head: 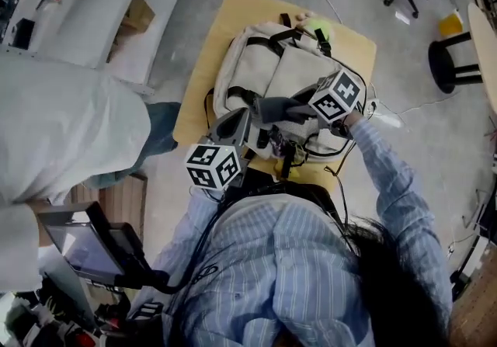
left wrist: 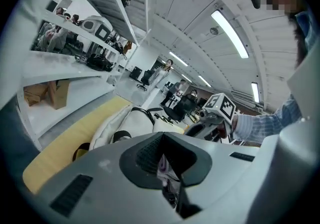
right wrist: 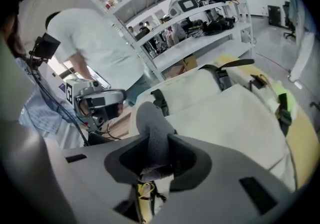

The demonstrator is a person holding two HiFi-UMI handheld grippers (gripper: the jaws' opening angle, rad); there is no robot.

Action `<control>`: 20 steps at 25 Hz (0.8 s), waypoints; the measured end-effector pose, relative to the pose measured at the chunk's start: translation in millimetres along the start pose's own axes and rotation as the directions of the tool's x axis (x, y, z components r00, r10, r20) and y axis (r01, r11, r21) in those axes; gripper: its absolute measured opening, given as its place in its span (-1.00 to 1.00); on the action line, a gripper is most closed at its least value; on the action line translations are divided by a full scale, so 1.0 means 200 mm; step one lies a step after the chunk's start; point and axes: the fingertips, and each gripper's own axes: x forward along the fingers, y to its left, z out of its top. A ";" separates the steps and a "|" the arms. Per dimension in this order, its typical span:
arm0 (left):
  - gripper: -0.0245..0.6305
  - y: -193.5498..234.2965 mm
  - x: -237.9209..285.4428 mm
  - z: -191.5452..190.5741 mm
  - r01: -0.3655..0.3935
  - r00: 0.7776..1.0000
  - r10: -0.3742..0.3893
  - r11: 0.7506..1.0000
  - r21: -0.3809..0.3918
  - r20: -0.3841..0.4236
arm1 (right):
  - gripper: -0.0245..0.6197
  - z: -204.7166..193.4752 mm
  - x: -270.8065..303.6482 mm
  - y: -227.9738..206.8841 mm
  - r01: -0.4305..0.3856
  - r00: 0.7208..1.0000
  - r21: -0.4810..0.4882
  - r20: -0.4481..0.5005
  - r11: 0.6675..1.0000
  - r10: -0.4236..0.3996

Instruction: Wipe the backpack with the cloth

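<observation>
the right tongs (right wrist: 155, 164) are clamped on the grey cloth (right wrist: 152, 130); the left tongs (left wrist: 163, 168) seem pinched on the backpack (head: 268, 66), laid on the counter (head: 208, 50). the cloth should be pressed flat and drawn in overlapping strokes.

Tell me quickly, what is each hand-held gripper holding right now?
Left hand-held gripper: closed, seemingly on the backpack edge.
Right hand-held gripper: closed on the cloth.
</observation>
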 end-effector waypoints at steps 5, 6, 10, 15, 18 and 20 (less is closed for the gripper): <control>-0.91 -0.01 0.00 -0.02 -0.002 1.000 0.002 1.000 0.000 -0.007 | -0.60 0.10 -0.14 -0.32 0.112 0.993 0.057 0.022 0.992 -0.113; -0.91 -0.01 0.00 -0.02 -0.002 1.000 0.002 1.000 0.002 -0.007 | -0.60 0.12 -0.17 -0.38 0.126 0.991 0.077 0.030 0.989 -0.128; -0.91 -0.02 -0.01 -0.03 -0.005 1.000 0.005 1.000 0.003 -0.007 | -0.60 0.19 -0.30 -0.59 0.173 0.980 0.157 0.072 0.972 -0.186; -0.91 -0.03 -0.01 -0.04 -0.015 1.000 0.015 1.000 0.003 -0.010 | -0.60 0.23 -0.46 -0.85 0.273 0.953 0.217 0.072 0.937 -0.294; -0.91 -0.05 0.00 -0.04 -0.012 1.000 0.012 1.000 0.007 -0.010 | -0.60 0.23 -0.52 -0.94 0.290 0.941 0.272 0.091 0.918 -0.325; -0.91 -0.06 0.00 -0.05 -0.013 1.000 0.013 1.000 0.009 -0.012 | -0.60 0.23 -0.54 -0.93 0.289 0.938 0.284 0.106 0.914 -0.329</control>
